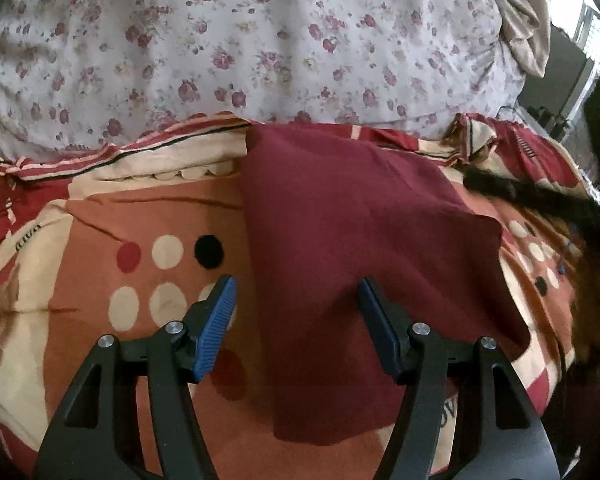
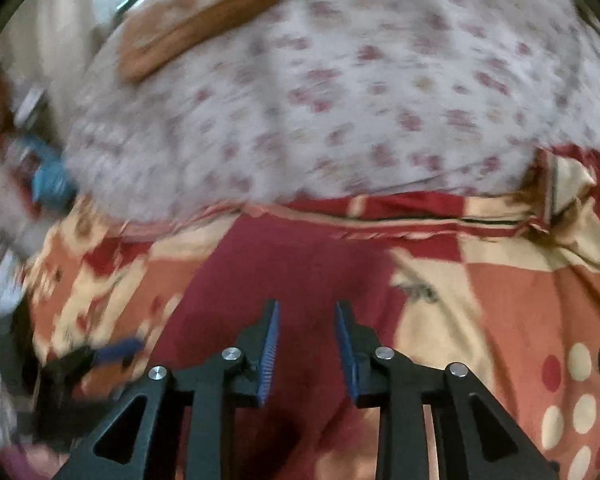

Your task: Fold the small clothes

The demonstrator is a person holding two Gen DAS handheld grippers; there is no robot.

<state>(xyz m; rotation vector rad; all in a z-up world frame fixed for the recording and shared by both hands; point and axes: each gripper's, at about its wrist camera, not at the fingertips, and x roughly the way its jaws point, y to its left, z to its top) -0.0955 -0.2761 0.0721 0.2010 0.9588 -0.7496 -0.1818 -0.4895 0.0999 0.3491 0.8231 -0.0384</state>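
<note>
Maroon cloth is lying on the patterned bedspread, spreading ahead of and beneath the left gripper, whose jaws are gaping, gripping nothing. Right gripper is hovering over that cloth, jaws parted narrowly, nothing between them.

The patterned bedspread carries small dark script on a cream band at the left edge, and a few dark letters near the right jaw of the left gripper. Neither print can be read.
</note>
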